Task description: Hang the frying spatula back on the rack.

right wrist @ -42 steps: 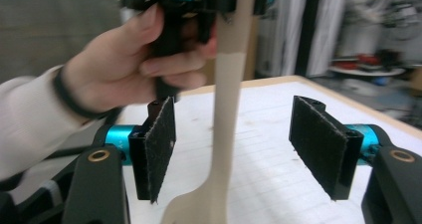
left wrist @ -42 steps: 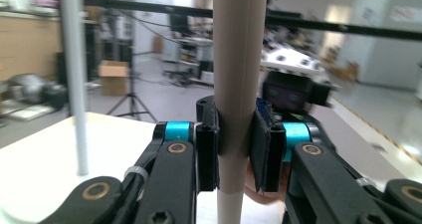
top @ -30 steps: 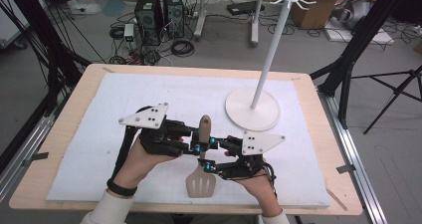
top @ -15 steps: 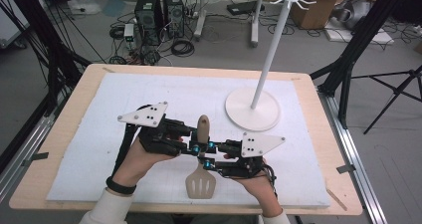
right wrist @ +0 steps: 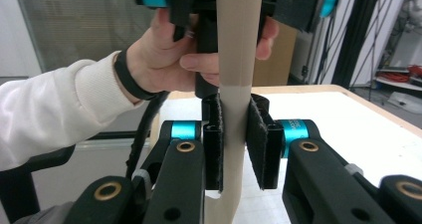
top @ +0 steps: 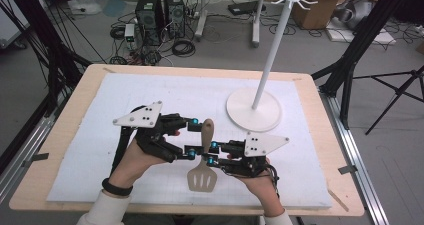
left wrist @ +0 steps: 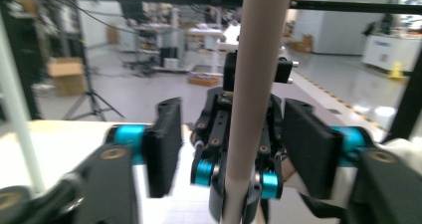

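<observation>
Left gripper [top: 194, 137]: held in the person's left hand [top: 131, 160] at the near left of the table. Its black jaws have just been opening and now stand apart on either side of the spatula handle, with a clear gap at each side in the left gripper view, so the pads do not press on it.
Spatula [top: 204, 155]: a tan slotted turner, lifted above the white mat between the two grippers, handle pointing away from the person and slotted blade toward them.
Right gripper [top: 212, 152]: held in the person's right hand [top: 257, 177], just right of the spatula. Its jaws have just been closing; in the right gripper view both pads press flat on the handle near the neck, holding it.
White mat [top: 100, 130]: covers most of the wooden table [top: 65, 100].
Hook stand [top: 270, 60]: white, upright on a round base at the far right of the mat, well apart from the grippers.
</observation>
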Available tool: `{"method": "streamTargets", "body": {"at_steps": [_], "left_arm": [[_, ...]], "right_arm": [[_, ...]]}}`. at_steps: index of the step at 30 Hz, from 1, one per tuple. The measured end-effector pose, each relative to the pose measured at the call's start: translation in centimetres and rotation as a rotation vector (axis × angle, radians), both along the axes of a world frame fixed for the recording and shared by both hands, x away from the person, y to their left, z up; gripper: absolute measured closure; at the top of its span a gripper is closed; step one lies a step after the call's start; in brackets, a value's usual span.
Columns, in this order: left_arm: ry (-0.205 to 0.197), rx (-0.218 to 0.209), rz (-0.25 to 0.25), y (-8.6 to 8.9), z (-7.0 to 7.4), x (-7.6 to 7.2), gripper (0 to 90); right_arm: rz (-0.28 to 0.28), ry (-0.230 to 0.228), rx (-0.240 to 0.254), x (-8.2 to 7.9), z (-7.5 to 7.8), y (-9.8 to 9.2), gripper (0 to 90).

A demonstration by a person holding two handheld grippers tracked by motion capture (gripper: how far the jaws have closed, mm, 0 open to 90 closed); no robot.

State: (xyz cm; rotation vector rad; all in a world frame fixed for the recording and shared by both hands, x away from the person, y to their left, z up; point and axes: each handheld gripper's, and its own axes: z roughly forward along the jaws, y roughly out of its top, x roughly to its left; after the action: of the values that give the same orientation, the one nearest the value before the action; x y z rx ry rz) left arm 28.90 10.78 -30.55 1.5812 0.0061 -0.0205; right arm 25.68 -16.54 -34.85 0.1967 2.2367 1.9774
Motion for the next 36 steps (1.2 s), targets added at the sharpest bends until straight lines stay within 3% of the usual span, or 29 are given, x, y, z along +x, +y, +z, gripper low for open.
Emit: {"method": "streamTargets", "body": {"at_steps": [4, 9, 13, 17, 26, 36], "left_arm": [[-0.033, -0.006, 0.056, 1.6, -0.4, -0.4, 34.0], [-0.078, 0.065, 0.163, 3.8, -1.6, -1.3, 31.5], [-0.086, 0.111, 0.211, 5.7, -3.1, -2.1, 30.7], [-0.077, 0.104, 0.247, 7.3, -4.2, -2.7, 29.4], [-0.054, 0.096, 0.309, 10.4, -6.4, -3.6, 26.0], [-0.036, 0.085, 0.312, 11.7, -7.9, -4.4, 24.8]], "right_arm": [[-0.025, 0.005, 0.008, 0.5, 0.0, -0.7, 78.2], [-0.058, 0.018, 0.019, 1.3, 0.4, -2.0, 78.2], [-0.098, 0.031, 0.011, 2.4, 0.8, -3.0, 78.3], [-0.146, 0.039, 0.011, 3.5, 1.6, -4.2, 78.2], [-0.189, 0.06, 0.018, 5.7, 3.8, -6.8, 78.3], [-0.205, 0.066, 0.025, 9.2, 7.1, -10.1, 78.3]]}}
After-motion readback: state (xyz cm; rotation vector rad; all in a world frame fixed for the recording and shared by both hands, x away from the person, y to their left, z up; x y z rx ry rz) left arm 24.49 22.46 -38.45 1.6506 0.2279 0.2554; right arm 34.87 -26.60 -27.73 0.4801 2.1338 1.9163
